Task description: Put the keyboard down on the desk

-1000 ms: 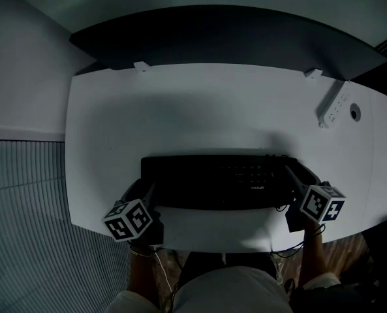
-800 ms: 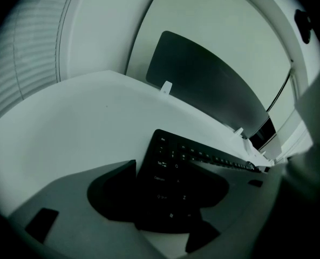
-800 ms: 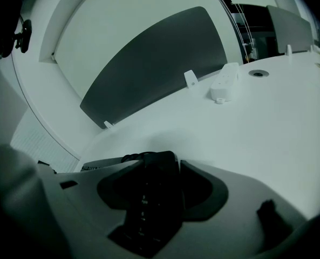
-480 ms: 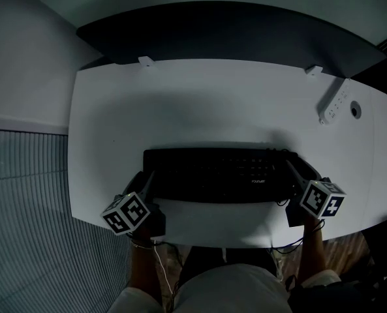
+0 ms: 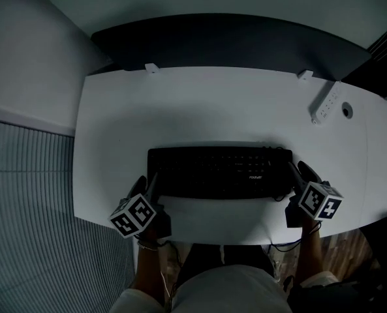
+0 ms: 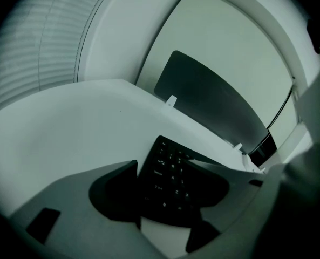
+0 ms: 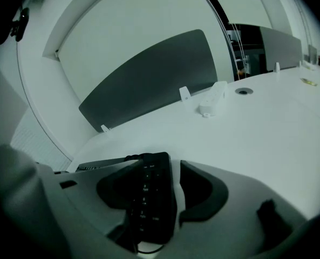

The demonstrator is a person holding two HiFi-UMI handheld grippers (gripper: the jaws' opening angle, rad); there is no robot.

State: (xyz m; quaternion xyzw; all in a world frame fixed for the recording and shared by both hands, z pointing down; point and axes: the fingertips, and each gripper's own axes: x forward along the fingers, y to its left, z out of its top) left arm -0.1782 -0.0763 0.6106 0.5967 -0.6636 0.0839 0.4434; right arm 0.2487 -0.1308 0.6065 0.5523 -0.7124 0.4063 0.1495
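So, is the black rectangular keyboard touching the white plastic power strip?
Apart. The head view shows bare white desk between the black keyboard and the white power strip.

We see a white desk with rounded corners [image 5: 200, 106]. A flat black keyboard [image 5: 219, 171] lies near its front edge. A white power strip [image 5: 325, 103] lies far right, beside a round cable hole [image 5: 346, 110].
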